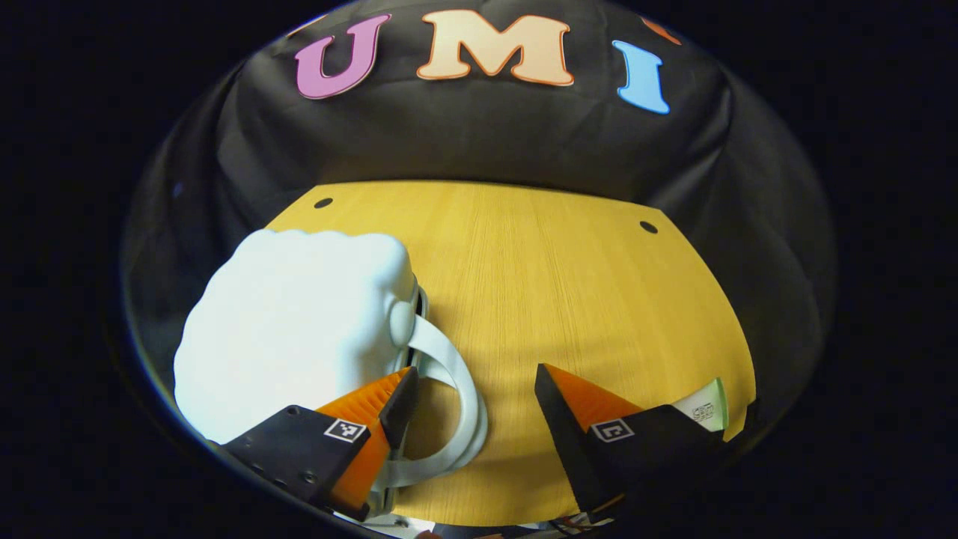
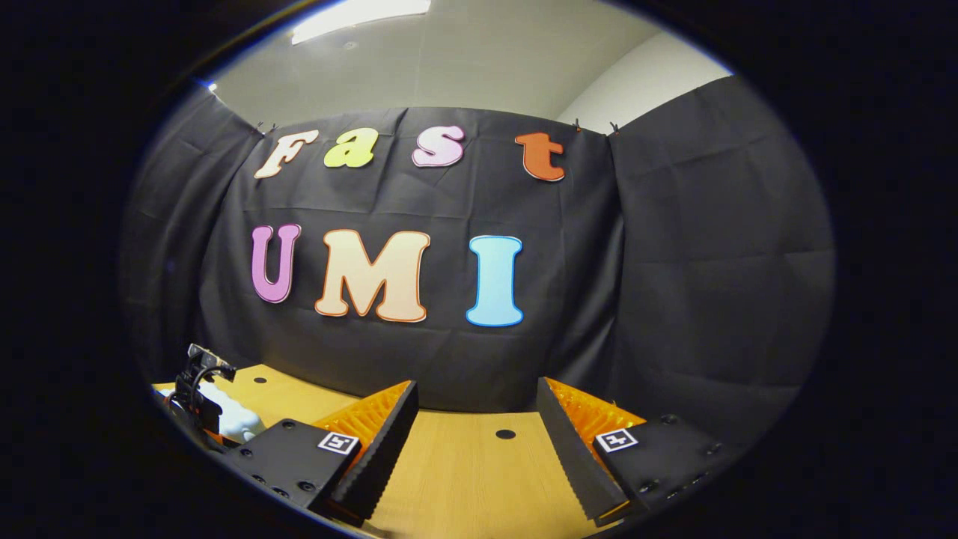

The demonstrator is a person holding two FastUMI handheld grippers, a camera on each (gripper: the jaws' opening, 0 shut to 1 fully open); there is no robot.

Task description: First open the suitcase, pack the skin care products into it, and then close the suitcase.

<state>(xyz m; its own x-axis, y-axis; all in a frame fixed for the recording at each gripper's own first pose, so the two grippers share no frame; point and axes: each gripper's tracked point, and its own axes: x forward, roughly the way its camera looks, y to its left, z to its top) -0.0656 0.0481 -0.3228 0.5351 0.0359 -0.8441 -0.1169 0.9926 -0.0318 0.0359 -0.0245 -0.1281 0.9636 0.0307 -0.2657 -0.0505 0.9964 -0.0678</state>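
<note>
Left gripper view: left hand-held gripper (image 1: 473,389) is low over the wooden surface (image 1: 569,299), fingers apart, nothing between them. White suitcase (image 1: 299,329) lies closed at the left of the surface; its white loop handle (image 1: 464,389) curves out toward the gap, with the left finger (image 1: 374,419) right against it — can't tell if touching. A white skin care tube (image 1: 703,408) peeks out behind the right finger, near the surface edge.

Right gripper view: right hand-held gripper (image 2: 475,430) is pointed nearly level at the booth wall, fingers apart and empty, bare surface (image 2: 464,479) under it. Far left: a bit of the suitcase (image 2: 236,419) with the other hand-held gripper (image 2: 196,400) over it.
</note>
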